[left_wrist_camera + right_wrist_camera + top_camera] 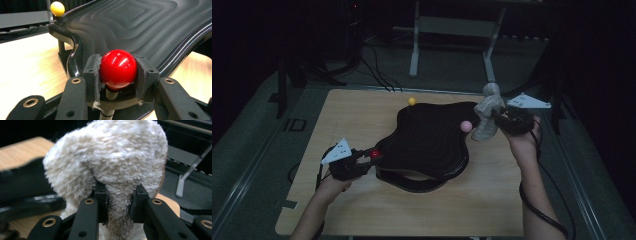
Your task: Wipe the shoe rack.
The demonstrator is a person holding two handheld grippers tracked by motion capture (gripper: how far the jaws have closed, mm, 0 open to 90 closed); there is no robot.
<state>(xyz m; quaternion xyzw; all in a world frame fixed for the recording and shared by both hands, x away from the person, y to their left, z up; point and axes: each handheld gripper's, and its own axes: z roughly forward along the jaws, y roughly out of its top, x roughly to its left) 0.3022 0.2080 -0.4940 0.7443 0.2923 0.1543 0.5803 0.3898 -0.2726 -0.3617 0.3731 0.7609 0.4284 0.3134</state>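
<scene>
One counter (pixel 362 210), light wood, carrying one black wavy tray (pixel 432 142) near its centre. Three ball knobs stand on short posts at the tray's rim: one red (pixel 375 154), one pink (pixel 466 126), one yellow (pixel 412 101).

Left gripper (pixel 370 157), toward the near left corner: fingers (pixel 91 75) closed on the red knob (pixel 118 68), one pad on either side, the ball seated squarely between them above its post.

Right gripper (pixel 495 114), toward the far right corner: fingers (pixel 101 202) clamped on one pale plush toy (pixel 488 116), squeezing a narrow part, with the fluffy bulk (pixel 112 157) rising above the pads. The toy stands upright, long axis vertical, its base on the counter just beside the tray's right edge and the pink knob.

The yellow knob (pixel 57 8) sits farthest, at the tray's far rim.
</scene>
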